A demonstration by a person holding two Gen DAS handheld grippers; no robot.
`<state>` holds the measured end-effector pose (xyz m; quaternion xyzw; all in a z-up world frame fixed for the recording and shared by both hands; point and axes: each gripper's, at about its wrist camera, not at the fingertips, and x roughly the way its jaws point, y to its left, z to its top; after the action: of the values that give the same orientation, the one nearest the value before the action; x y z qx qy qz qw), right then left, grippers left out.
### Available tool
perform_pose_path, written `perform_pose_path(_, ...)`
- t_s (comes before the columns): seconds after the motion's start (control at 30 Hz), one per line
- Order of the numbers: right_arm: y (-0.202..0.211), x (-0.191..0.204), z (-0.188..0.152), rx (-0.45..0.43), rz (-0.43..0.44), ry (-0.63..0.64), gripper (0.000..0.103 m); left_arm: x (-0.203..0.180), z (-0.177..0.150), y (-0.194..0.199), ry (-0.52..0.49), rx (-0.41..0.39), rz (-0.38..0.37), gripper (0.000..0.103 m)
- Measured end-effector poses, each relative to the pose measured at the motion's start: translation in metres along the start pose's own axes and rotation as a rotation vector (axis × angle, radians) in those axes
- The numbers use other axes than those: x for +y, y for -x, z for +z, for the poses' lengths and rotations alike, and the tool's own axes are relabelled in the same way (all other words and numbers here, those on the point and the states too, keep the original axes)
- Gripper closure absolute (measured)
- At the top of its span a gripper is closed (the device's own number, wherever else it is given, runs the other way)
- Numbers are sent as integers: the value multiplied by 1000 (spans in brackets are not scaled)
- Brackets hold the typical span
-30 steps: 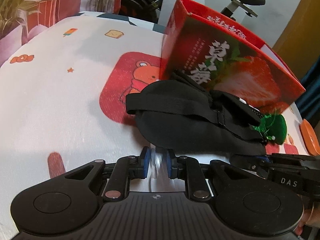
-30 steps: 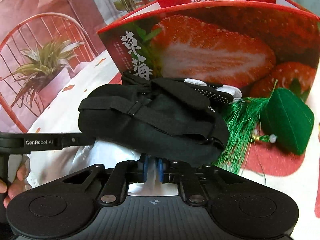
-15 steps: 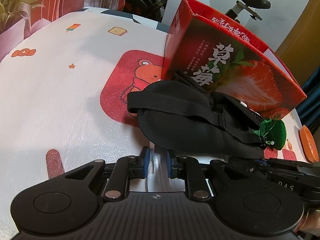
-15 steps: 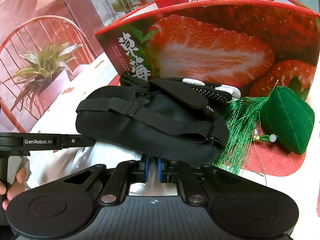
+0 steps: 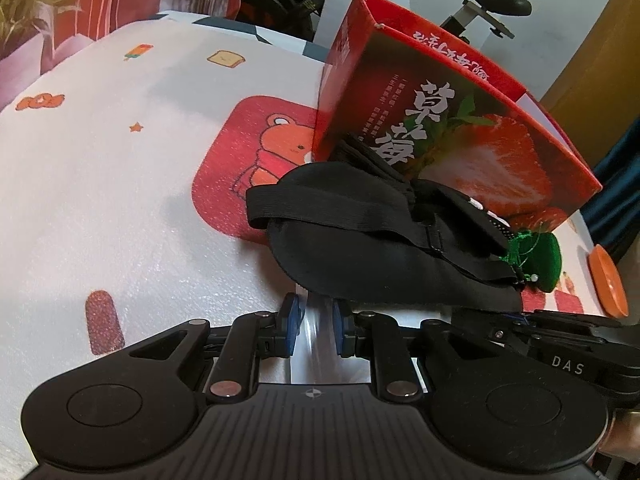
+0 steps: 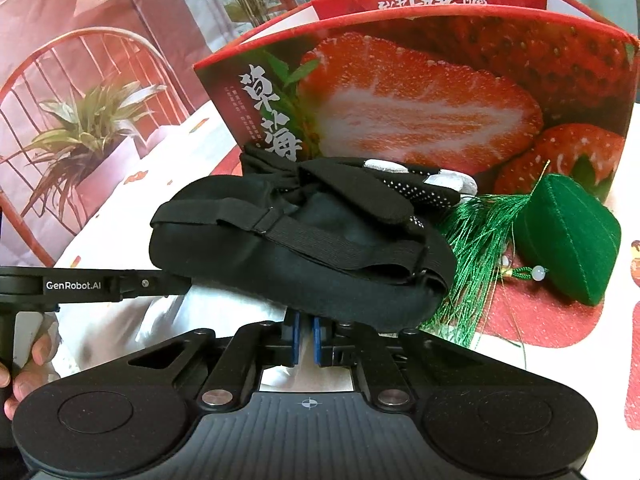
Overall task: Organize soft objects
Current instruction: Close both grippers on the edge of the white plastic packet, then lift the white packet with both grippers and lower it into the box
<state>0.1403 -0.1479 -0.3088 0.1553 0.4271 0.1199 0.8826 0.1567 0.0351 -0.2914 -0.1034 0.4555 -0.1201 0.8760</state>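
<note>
Both tools are pinching a crinkly clear plastic sheet [image 5: 316, 344]: the left gripper [image 5: 314, 330] loosely, the right gripper [image 6: 306, 338] nearly closed on it. A padded black eye mask [image 6: 296, 264] is riding on it, near the glossy strawberry box [image 6: 440, 92]. Likely next: lifting together, level, into the box.

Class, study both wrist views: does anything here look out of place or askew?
Yes. The soft things sit outside the strawberry box: the black eye mask, with a dotted black-and-white item bunched on top, and the green tasselled pouch lie heaped against its front instead of inside.
</note>
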Motion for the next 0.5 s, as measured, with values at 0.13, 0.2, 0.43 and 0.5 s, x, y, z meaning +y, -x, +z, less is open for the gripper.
perform_pose_path(0.13,7,0,-1,-4,18,0,98,-3,-2,2,-34,-12,17,99)
perform_pose_path(0.2,13,1,-2,-12,33,1,99,-4,-3,6,-56,-25,24,100)
perform_pose_path(0.43,31,5,-1,-31,100,-12,99,-8,-4,25,-87,-57,11,101)
perform_pose_path(0.5,31,7,-1,-29,107,-6,99,-7,-4,29,-87,-58,8,102)
